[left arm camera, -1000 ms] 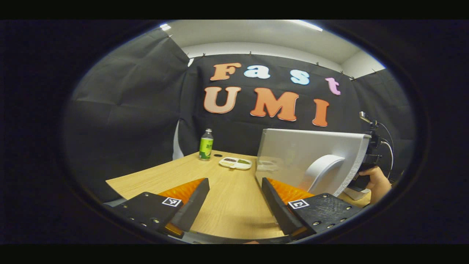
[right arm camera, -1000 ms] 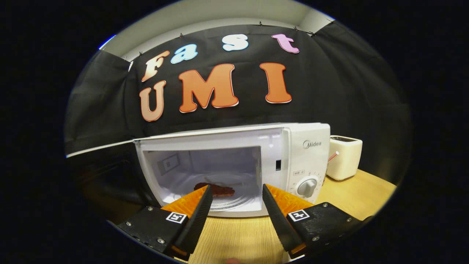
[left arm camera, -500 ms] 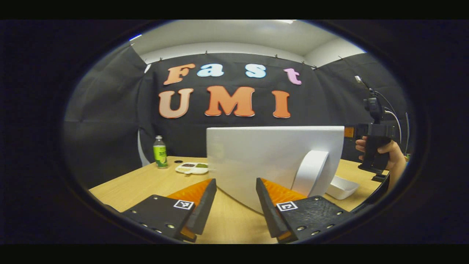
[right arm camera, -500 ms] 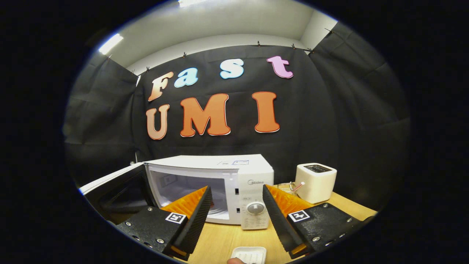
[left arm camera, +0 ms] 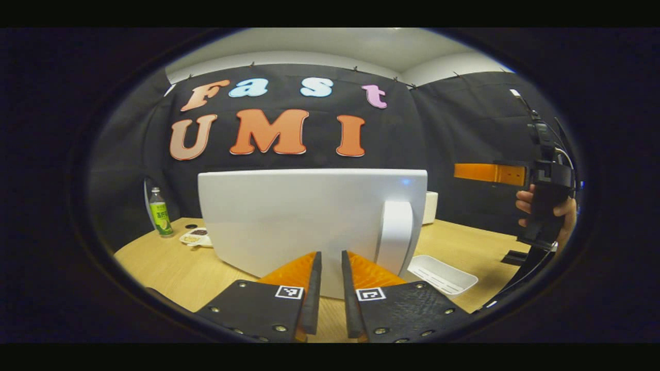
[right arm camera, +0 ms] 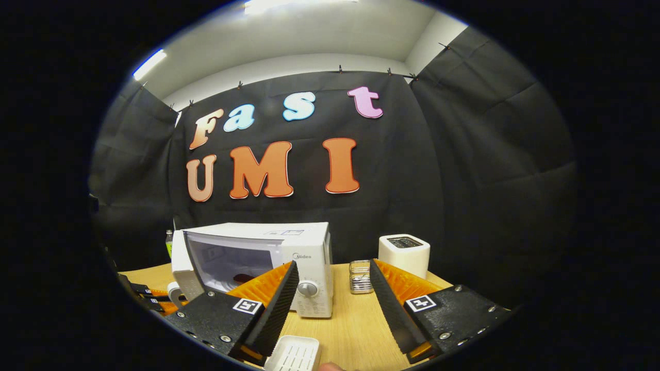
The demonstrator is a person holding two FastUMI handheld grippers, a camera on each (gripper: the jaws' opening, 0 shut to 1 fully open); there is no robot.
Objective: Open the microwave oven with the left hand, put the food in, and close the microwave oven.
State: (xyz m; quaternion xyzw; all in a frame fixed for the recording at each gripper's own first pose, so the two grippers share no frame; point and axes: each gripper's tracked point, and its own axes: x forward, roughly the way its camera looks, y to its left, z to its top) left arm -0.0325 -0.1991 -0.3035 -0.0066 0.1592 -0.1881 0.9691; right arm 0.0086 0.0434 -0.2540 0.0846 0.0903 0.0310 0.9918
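Note:
The white microwave (right arm camera: 289, 247) stands on the wooden table (right arm camera: 356, 324) with its door (right arm camera: 179, 257) partly open. A reddish piece of food (right arm camera: 242, 278) lies inside. In the left gripper view the door's white outer face (left arm camera: 299, 216) and its handle (left arm camera: 396, 234) stand right in front of me. My left gripper (left arm camera: 330, 253) is shut with nothing held, its tips against the door's lower part. It appears again at the left of the right gripper view (right arm camera: 154, 301). My right gripper (right arm camera: 333, 263) is open and empty, back from the microwave, and is seen held in a hand (left arm camera: 541, 206).
An empty white tray (left arm camera: 441, 273) (right arm camera: 294, 355) lies on the table in front of the microwave. A white toaster (right arm camera: 403, 252) and a small glass holder (right arm camera: 361, 275) stand to its right. A green bottle (left arm camera: 160, 211) and a plate (left arm camera: 196, 237) sit far left.
The left gripper's fingers have closed and it has swung round against the door, which has turned toward the microwave. The right gripper has pulled back from the oven.

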